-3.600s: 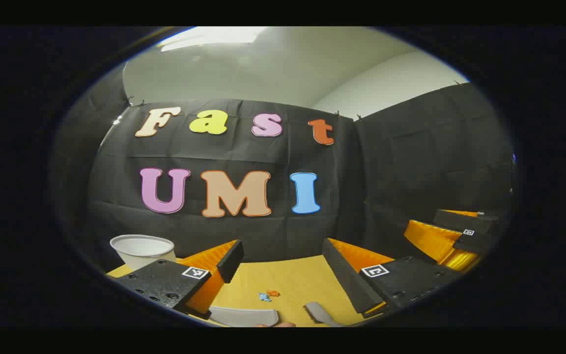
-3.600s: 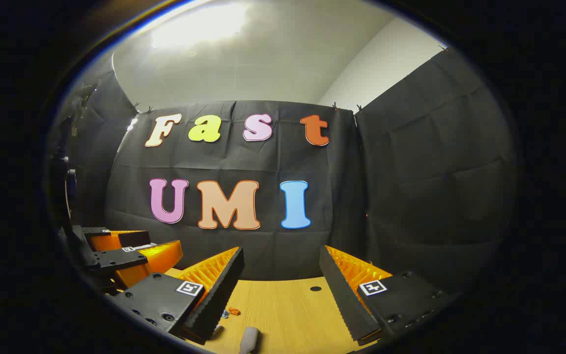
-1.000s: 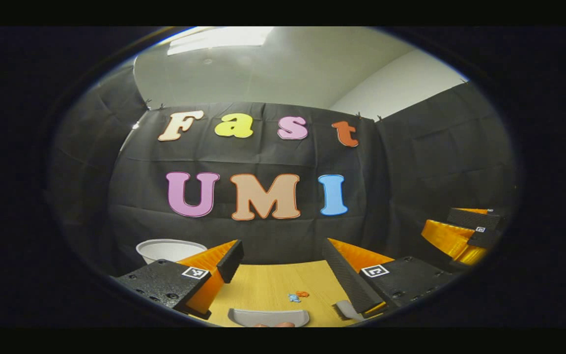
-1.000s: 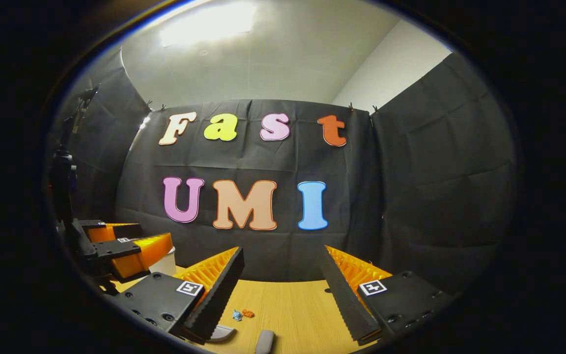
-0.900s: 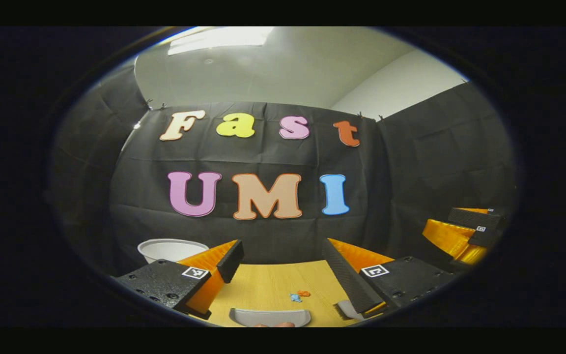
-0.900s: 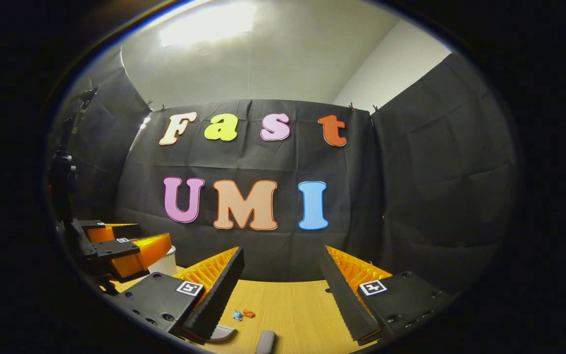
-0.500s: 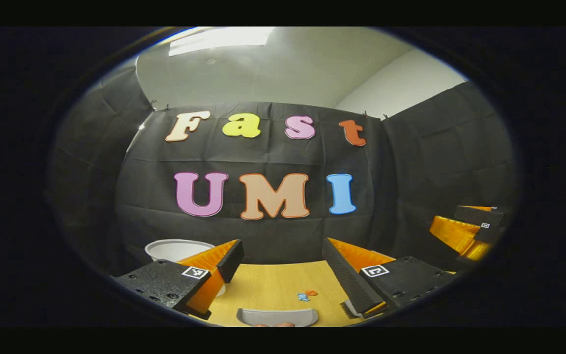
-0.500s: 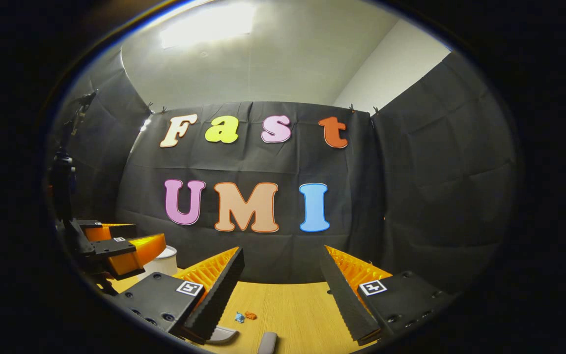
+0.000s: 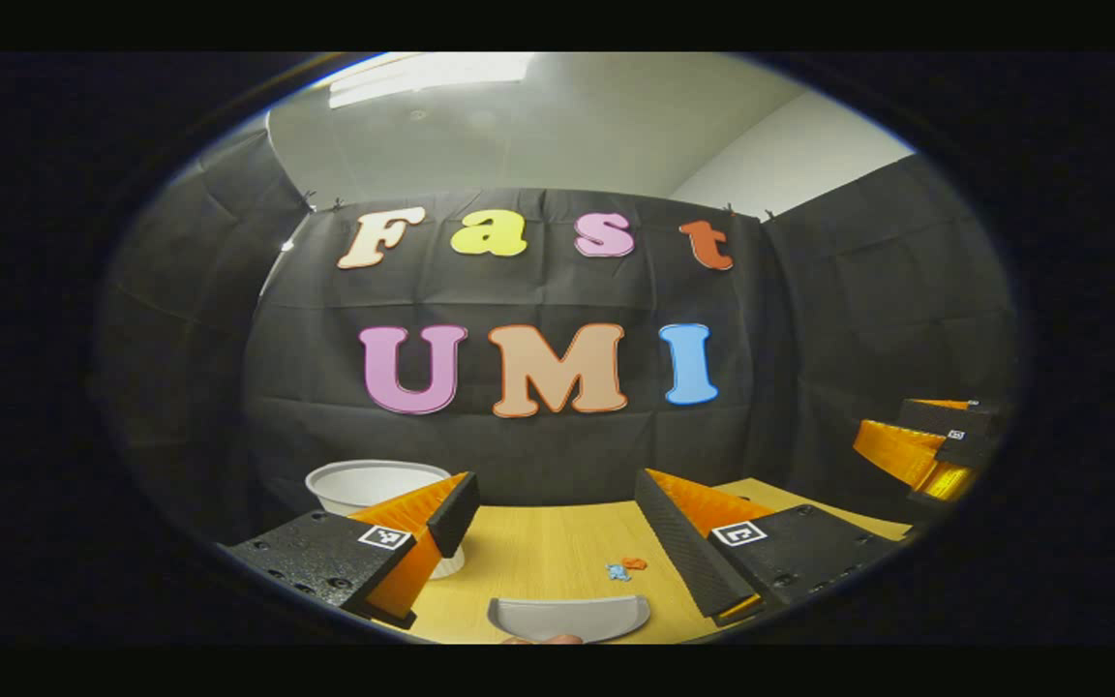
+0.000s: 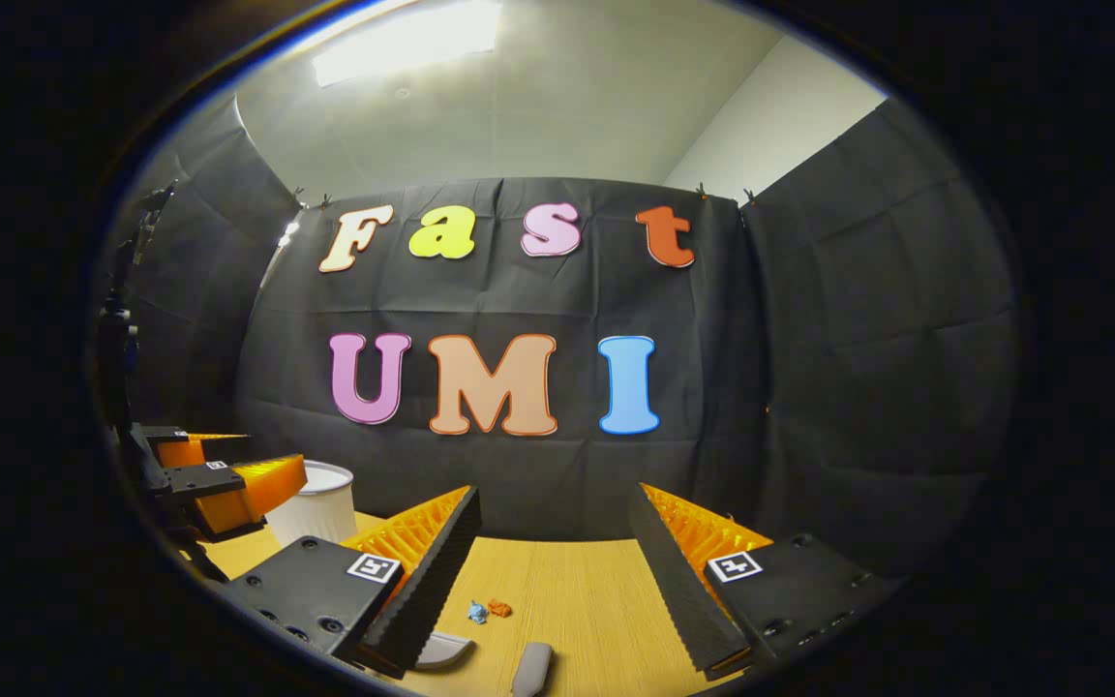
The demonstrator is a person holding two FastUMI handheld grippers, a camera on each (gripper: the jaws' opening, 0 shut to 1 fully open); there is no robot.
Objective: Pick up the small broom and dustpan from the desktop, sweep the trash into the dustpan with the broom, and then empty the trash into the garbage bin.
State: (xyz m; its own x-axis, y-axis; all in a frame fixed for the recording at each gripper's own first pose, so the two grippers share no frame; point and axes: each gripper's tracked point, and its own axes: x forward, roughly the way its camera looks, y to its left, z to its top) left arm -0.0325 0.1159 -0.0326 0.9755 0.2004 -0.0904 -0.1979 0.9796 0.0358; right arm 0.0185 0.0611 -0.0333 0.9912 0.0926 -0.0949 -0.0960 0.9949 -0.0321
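My left gripper (image 9: 556, 496) hovers open above the wooden desktop (image 9: 538, 552), nothing between its fingers. Just below it lies the grey dustpan (image 9: 567, 618), with two small scraps of trash (image 9: 625, 567), one blue and one orange, beyond its right end. My right gripper (image 10: 553, 507) is open too and holds nothing. Beneath it I see the same trash (image 10: 488, 610), a corner of the dustpan (image 10: 441, 651) and the grey broom handle (image 10: 531, 668) at the bottom edge. The white garbage bin (image 9: 378, 482) stands at the back left.
The right gripper (image 9: 935, 445) appears far right in the left gripper view. In the right gripper view the left gripper (image 10: 219, 479) is at far left, in front of the bin (image 10: 316, 503). Black cloth walls close the desk behind and to the right.
Both views have tilted down a little and the left one has turned left. The bin, dustpan and trash show more and sit farther right. Both grippers stay open.
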